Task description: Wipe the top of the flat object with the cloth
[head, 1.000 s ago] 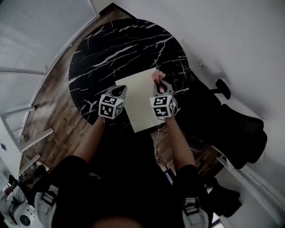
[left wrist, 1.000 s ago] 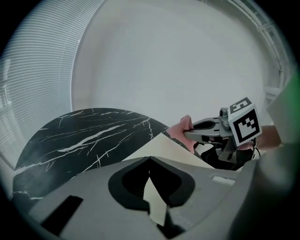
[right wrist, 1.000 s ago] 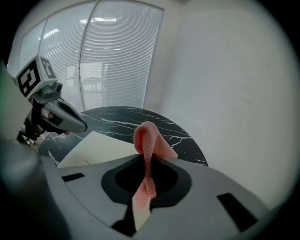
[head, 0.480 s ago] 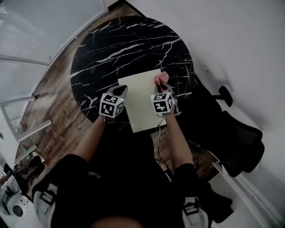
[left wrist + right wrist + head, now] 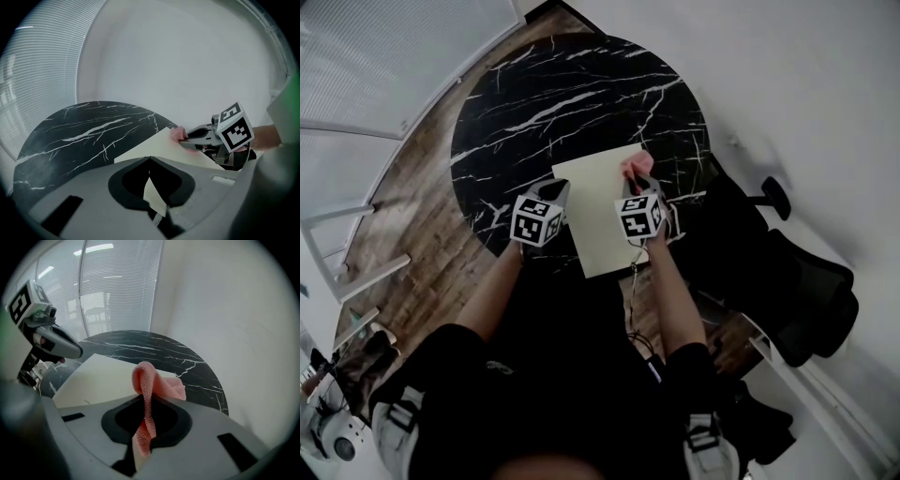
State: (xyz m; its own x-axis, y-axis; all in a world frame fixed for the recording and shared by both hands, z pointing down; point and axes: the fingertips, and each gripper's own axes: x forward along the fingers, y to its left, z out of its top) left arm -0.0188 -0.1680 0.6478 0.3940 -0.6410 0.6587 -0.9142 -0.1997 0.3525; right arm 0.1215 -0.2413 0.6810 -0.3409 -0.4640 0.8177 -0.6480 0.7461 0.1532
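Pink cloth (image 5: 149, 385) stays clamped in the right gripper (image 5: 144, 425), on the cream flat object's (image 5: 595, 202) far right corner, barely shifted over 1 second. The left gripper (image 5: 152, 190) seems shut on its near edge. Wiping has hardly advanced.

Round black bench (image 5: 544, 103) veined in white, stood on a wooden floor (image 5: 422, 244), a pale cream flat object (image 5: 595, 216) laid flat on its near right part, one edge brought close to the near rim.
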